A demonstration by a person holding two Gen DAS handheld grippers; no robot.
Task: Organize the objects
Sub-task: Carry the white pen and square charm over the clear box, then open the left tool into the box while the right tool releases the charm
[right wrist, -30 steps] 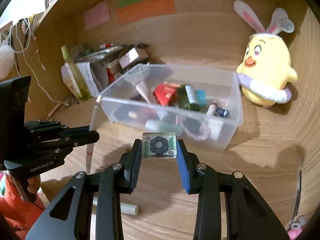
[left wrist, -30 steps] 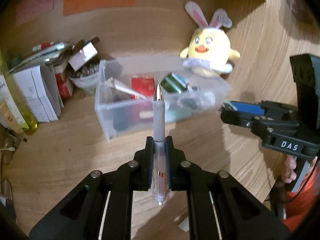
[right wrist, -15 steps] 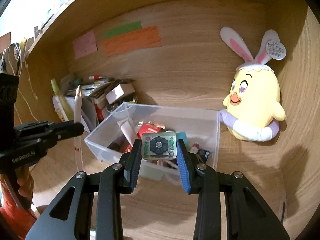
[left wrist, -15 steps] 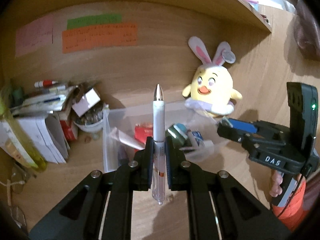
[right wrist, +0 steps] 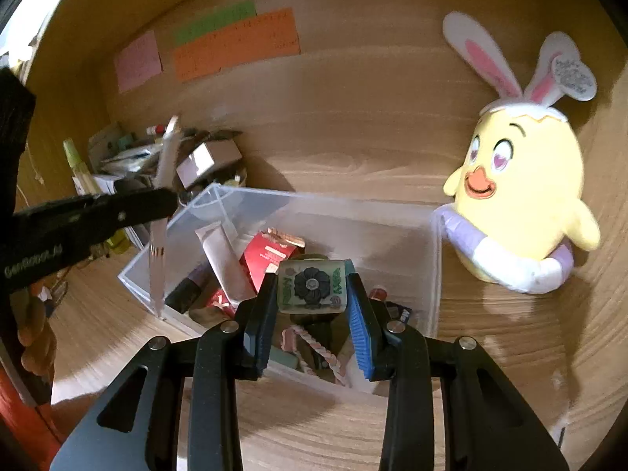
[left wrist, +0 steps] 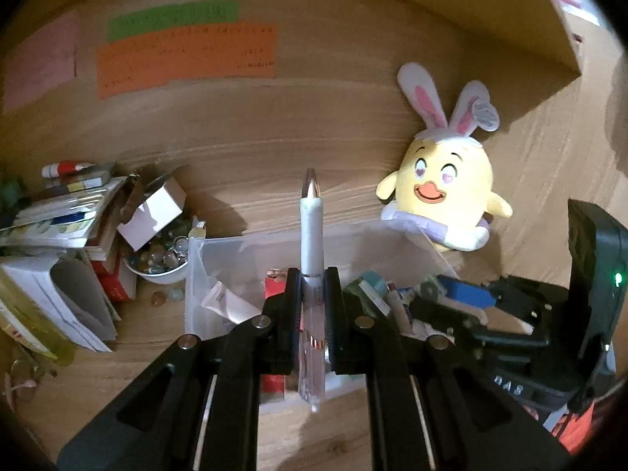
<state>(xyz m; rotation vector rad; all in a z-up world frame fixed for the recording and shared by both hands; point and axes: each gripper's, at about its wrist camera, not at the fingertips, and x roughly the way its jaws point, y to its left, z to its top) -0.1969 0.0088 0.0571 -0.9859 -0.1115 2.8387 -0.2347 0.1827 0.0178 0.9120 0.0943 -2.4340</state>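
Observation:
My left gripper [left wrist: 312, 298] is shut on a white pen [left wrist: 311, 235] that stands upright between its pads, tip up, over the near wall of a clear plastic bin [left wrist: 243, 251]. The right wrist view shows the same pen [right wrist: 163, 196] and the left gripper [right wrist: 157, 202] at the bin's left corner. My right gripper [right wrist: 312, 298] is shut on a small pale tile with a dark flower print [right wrist: 312, 284], held above the clear plastic bin [right wrist: 392, 235]. The right gripper [left wrist: 435, 294] also shows in the left wrist view, over the bin's right half. Tubes, red packets and a braided cord lie inside.
A yellow chick plush with rabbit ears [right wrist: 522, 196] leans against the back wall right of the bin. Left of the bin are a bowl of glass beads [left wrist: 161, 259], stacked boxes and papers [left wrist: 59, 235] and a yellow-green bottle [right wrist: 78, 165]. Coloured notes [left wrist: 184, 55] hang on the wall.
Both grippers have moved forward toward the bin, each keeping its grip, and now hang over it. The left one also rose, so the bin sits lower in its view.

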